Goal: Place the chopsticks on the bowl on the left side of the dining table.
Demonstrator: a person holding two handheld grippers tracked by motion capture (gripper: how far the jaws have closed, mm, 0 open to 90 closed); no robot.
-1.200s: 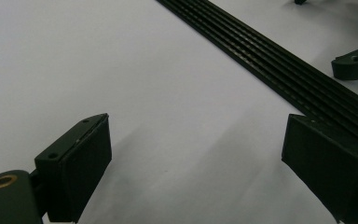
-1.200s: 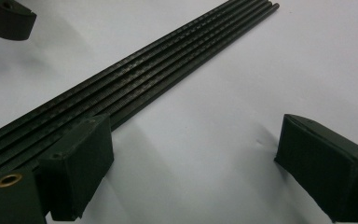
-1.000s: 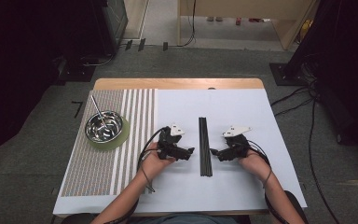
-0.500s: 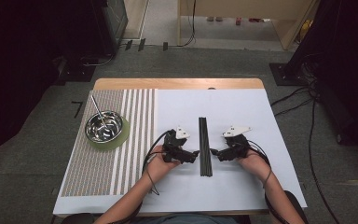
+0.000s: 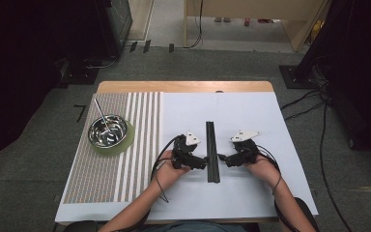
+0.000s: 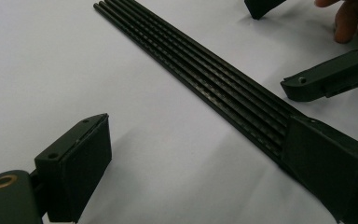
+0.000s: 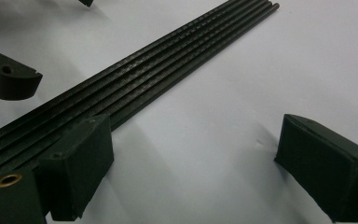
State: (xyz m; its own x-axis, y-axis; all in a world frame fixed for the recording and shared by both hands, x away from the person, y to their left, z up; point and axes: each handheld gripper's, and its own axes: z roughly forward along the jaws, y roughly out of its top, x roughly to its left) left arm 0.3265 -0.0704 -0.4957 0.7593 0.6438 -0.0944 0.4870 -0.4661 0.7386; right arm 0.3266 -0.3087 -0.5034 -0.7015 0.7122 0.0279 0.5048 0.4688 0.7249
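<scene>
Several thin black rods (image 5: 212,151) lie side by side in a straight strip on the white table top (image 5: 251,116). My left gripper (image 5: 204,162) is at the strip's left flank near its front end, and my right gripper (image 5: 223,158) faces it from the right. Both are open and hold nothing. In the left gripper view the rods (image 6: 205,70) run off diagonally, and their near end passes under the right jaw of the left gripper (image 6: 200,172). In the right gripper view the rods (image 7: 168,60) run past the left jaw of the right gripper (image 7: 200,165).
A steel bowl (image 5: 108,130) with a metal utensil leaning in it sits on a round green pad at the left. It rests on a striped mat (image 5: 135,145). A bare wooden strip (image 5: 183,87) edges the table's far side. Cables trail on the floor at the right.
My left gripper has slid right until its tips reach the rods. My right gripper has edged slightly left toward them. The rods have not moved.
</scene>
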